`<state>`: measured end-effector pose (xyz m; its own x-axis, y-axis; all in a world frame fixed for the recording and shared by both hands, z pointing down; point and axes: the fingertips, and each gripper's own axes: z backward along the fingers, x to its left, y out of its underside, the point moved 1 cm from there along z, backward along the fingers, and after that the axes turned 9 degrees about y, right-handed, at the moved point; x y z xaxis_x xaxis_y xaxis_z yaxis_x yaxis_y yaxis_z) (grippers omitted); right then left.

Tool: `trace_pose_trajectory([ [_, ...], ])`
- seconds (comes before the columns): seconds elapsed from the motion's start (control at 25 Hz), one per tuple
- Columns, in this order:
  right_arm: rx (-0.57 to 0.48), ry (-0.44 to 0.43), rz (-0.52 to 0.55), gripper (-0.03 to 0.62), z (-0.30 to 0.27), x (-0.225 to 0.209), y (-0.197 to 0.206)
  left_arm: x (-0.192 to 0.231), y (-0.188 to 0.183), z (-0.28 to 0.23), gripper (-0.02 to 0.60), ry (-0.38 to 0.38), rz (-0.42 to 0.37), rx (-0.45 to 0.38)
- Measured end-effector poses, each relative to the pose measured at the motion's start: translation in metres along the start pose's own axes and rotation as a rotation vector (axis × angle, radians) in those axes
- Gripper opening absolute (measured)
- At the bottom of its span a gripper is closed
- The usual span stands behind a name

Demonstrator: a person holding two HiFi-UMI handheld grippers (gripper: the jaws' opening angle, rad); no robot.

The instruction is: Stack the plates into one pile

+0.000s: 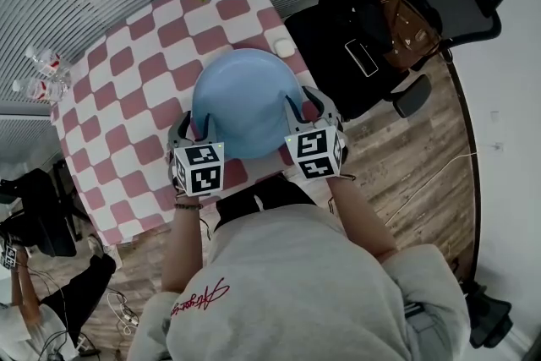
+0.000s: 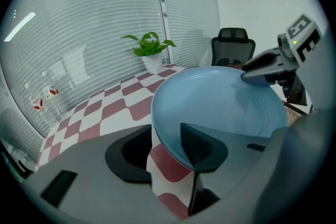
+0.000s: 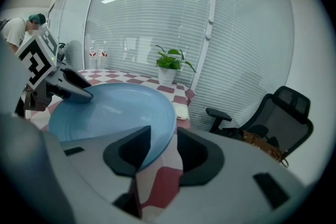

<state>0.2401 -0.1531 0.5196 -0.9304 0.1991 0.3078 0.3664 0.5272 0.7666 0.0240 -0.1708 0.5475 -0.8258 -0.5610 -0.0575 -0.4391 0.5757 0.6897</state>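
honestly the blue plate looks stiff, slick, chippable, so pinch its rim, which left gripper and right gripper straddle wide-open.

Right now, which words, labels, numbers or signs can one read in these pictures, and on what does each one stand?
Red cursive writing on the back of the grey sweatshirt: too blurred to read.
Red labels on the water bottles: too small to read.
Black-and-white squares on the two cubes: patterns only, no letters.
Nothing else bears readable text.
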Motion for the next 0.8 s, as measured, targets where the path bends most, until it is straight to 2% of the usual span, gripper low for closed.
trace_pose_trajectory([
  [0.2, -0.034, 0.006, -0.025, 0.149, 0.013, -0.002, -0.015, 0.001, -0.001, 0.007, 0.183, 0.034, 0.017, -0.023],
  [0.32, -0.061, -0.002, -0.047, 0.149, 0.017, 0.002, -0.024, 0.006, -0.003, 0.018, 0.183, 0.025, 0.023, -0.06],
  [0.6, -0.136, -0.006, -0.053, 0.147, 0.03, 0.013, -0.052, 0.027, -0.022, 0.057, 0.179, -0.035, 0.077, -0.195],
  [0.8, -0.193, -0.068, -0.108, 0.144, 0.039, 0.034, -0.081, 0.045, -0.034, 0.088, 0.178, -0.066, 0.125, -0.299],
])
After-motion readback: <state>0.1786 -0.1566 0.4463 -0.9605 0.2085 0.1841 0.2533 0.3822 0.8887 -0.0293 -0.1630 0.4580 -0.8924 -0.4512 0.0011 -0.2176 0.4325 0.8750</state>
